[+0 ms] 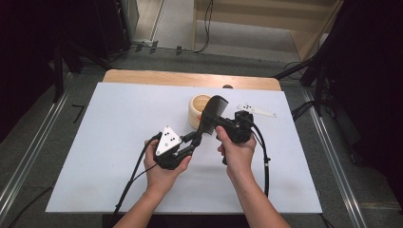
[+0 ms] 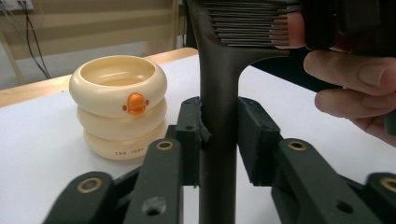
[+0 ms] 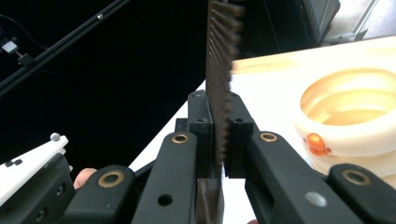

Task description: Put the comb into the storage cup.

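Note:
A black comb (image 1: pixel 211 111) is held up over the middle of the white table top (image 1: pixel 109 142), with both grippers on it. My left gripper (image 1: pixel 197 137) comes in from the left, shut on the comb's handle (image 2: pixel 218 116), with a pad against each side. My right gripper (image 1: pixel 219 122) is shut on the toothed part (image 3: pixel 218 70), and its pads clamp the teeth from both sides. A cream ringed cup (image 1: pixel 198 107) with an orange knob (image 2: pixel 136 103) stands upright just behind the comb, and it looks empty inside.
A wooden table edge (image 1: pixel 190 78) shows beyond the white top. Cables (image 1: pixel 263 161) trail from both grippers toward the near edge. Metal rails (image 1: pixel 28 152) run along the floor on both sides, and dark stands rise at the back corners.

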Tool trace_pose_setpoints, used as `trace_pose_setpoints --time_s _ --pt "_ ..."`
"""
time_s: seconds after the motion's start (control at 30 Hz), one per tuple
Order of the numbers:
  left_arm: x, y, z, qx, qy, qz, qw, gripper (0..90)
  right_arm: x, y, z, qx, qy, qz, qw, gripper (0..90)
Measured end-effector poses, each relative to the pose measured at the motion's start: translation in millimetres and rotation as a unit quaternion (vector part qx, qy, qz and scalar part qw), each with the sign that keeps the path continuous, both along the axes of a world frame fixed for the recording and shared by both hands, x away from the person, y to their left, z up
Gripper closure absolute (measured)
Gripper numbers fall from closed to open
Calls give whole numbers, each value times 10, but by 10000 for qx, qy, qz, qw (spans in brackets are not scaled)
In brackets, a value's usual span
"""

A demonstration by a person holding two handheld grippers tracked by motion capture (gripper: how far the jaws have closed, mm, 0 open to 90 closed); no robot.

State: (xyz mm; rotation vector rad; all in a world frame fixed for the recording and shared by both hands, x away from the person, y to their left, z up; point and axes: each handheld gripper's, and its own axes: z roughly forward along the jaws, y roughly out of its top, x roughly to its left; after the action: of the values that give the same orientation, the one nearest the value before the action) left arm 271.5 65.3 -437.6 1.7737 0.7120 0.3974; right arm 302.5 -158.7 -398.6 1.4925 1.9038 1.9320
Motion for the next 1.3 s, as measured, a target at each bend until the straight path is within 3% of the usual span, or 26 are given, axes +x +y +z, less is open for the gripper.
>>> trace_pose_setpoints --time_s 0.17,0.3,0.57,0.83,1.3 --pt "7 78 1 -211 89 -195 9995 469 -4 -27 23 -88 -189 -42 9998 827" --pt "11 147 -15 -172 160 -181 9996 291 -5 -44 32 -170 -318 -26 9993 827" --pt "12 361 -60 -328 304 -323 9985 0 -13 -58 61 -336 -543 -14 9980 827" --pt "14 670 -153 -402 409 -91 9983 0 -6 -93 86 -399 -681 -76 9968 827" --pt "-45 1163 -303 -254 454 324 9981 0 36 -69 185 -560 -937 -77 9940 827"
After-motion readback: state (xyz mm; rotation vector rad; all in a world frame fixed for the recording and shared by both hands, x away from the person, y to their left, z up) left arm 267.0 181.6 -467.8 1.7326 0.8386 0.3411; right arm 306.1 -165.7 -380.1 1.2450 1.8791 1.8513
